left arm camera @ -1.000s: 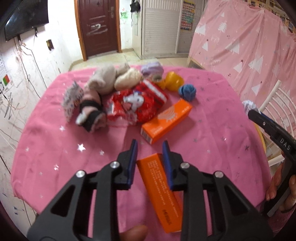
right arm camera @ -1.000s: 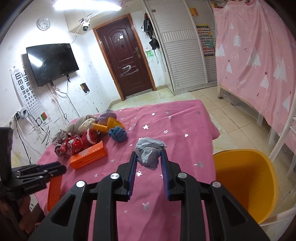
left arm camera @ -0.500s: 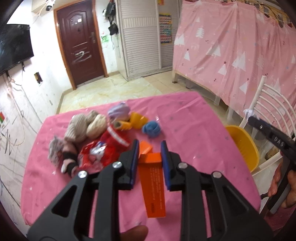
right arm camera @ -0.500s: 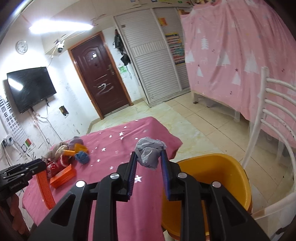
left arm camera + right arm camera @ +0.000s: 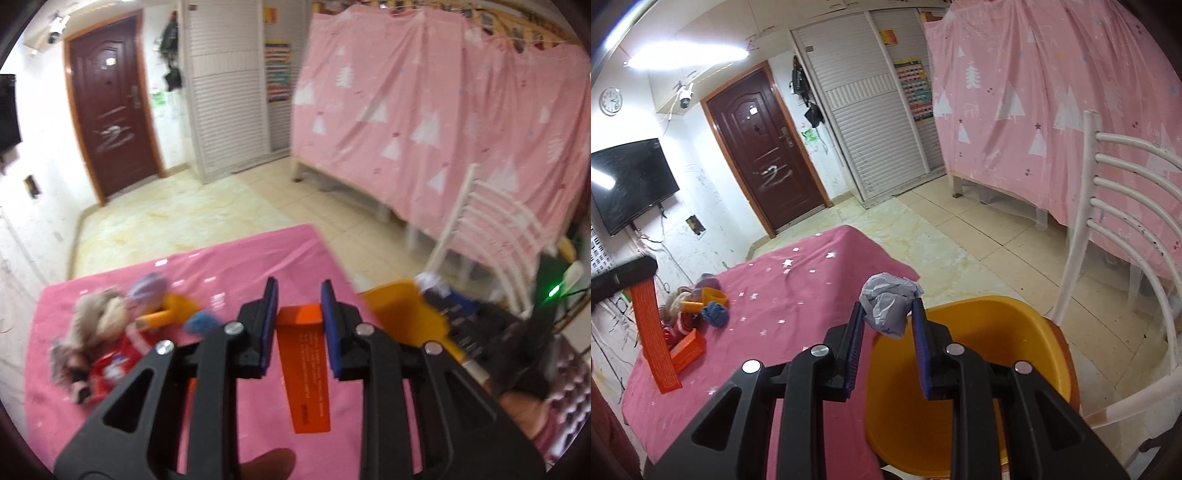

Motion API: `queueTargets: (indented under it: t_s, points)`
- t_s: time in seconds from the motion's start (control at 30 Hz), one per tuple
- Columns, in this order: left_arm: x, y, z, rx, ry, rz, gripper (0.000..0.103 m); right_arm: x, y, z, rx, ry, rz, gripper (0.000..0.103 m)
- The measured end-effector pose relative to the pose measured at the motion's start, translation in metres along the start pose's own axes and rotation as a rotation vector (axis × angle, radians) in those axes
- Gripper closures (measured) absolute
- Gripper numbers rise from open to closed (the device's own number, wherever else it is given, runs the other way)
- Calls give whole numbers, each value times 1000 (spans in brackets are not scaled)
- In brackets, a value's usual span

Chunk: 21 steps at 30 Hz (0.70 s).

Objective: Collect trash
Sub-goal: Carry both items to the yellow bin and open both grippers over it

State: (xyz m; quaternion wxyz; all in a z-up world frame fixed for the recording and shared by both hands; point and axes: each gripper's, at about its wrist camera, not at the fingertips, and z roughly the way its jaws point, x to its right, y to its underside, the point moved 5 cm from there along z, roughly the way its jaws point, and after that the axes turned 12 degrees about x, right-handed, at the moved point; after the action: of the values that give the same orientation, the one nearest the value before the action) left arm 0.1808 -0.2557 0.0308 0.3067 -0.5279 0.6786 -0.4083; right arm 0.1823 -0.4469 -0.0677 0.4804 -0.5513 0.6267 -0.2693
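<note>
Our left gripper (image 5: pixel 299 317) clamps a long orange box (image 5: pixel 305 373), carried above the table's near edge. Our right gripper (image 5: pixel 886 325) pinches a crumpled grey wad (image 5: pixel 888 302) over the rim of the yellow bin (image 5: pixel 982 369), which stands on a white chair (image 5: pixel 1108 236) beside the pink table (image 5: pixel 798 295)'s right edge. Toys and a second orange box (image 5: pixel 687 345) crowd the table's far left corner.

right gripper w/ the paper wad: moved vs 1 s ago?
Yes. The right gripper, shut on the paper wad, went from above the pink table to over the yellow bin.
</note>
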Motion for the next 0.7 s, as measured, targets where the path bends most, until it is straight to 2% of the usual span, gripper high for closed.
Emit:
queueTargets:
  t_s: [0.1,0.17,0.4,0.5,0.53,0.57,0.6,0.63,0.67,0.7]
  points:
    - [25,-9,19,-1,76,-24,81,9,5,4,-12,25,-3,85]
    - [40,-11,31,-7,100,-31,81,16,8,7,-20,39,-2,85]
    - [83,-8,61,-24,141,3,81,34,27,25,-89,53,18,84]
    - [94,-7,68,-30,154,13,81,39,37,33,-127,58,19,79]
    - [98,-8,71,-33,158,14,81,41,37,33,-128,62,22,72]
    - [99,-7,74,-35,161,13,81,43,38,34,-128,66,30,59]
    - [101,-7,76,-35,163,13,81,47,37,33,-122,71,41,51]
    - [104,-8,80,-32,164,14,81,49,37,31,-115,76,47,38]
    - [106,-8,81,-30,168,15,81,52,35,29,-104,80,52,32]
    - [109,-8,83,-29,171,18,81,55,33,25,-89,83,59,31]
